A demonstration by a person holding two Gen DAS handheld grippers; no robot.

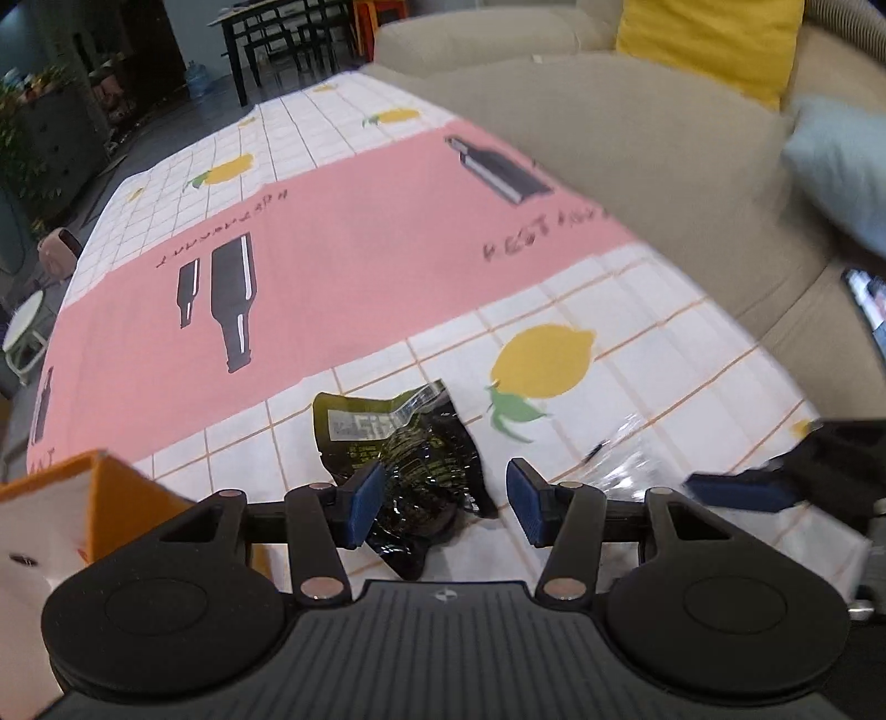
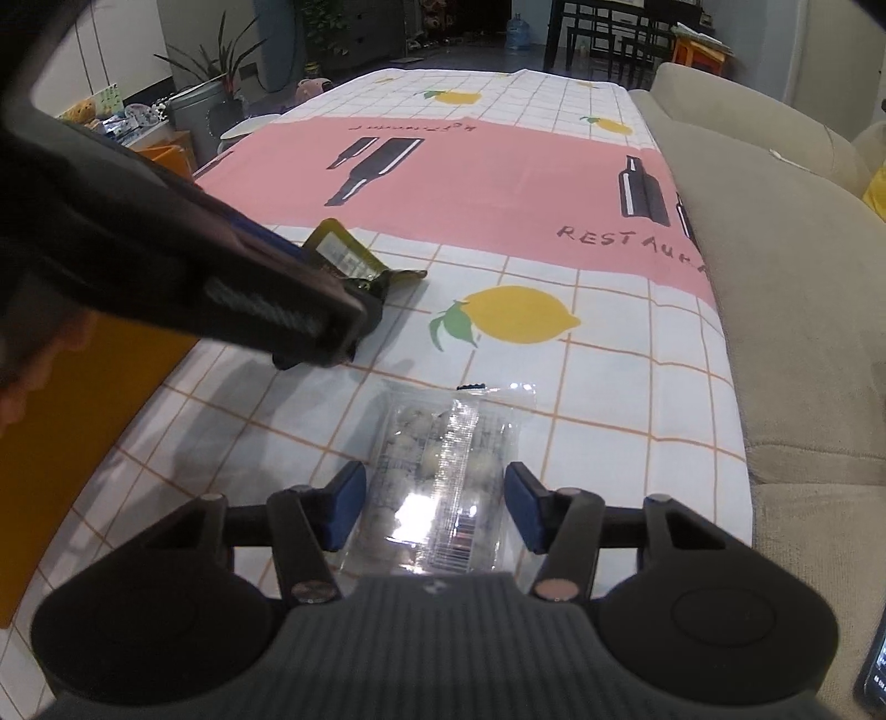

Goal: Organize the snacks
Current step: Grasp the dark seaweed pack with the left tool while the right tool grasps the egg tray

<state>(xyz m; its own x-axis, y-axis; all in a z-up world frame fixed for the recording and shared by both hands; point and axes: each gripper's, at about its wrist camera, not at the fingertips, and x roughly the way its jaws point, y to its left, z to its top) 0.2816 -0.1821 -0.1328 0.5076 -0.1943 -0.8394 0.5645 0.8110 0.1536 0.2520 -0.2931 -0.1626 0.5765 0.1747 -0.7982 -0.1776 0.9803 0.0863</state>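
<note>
A crumpled black snack packet [image 1: 410, 454] with a white label lies on the tablecloth [image 1: 343, 266] between the open fingers of my left gripper [image 1: 440, 507]; it also shows in the right wrist view [image 2: 346, 255], partly hidden by the left gripper's body [image 2: 232, 277]. A clear packet of round pale snacks [image 2: 437, 476] lies flat between the open fingers of my right gripper [image 2: 434, 512]. It shows as a shiny blur in the left wrist view [image 1: 637, 459], with a right gripper finger [image 1: 742, 490] beside it.
An orange and white box [image 1: 66, 509] stands at the left table edge, seen as an orange side in the right wrist view [image 2: 83, 421]. A beige sofa [image 1: 637, 166] with a yellow cushion [image 1: 714, 44] runs along the table's right side. A phone [image 2: 877, 670] lies at the lower right.
</note>
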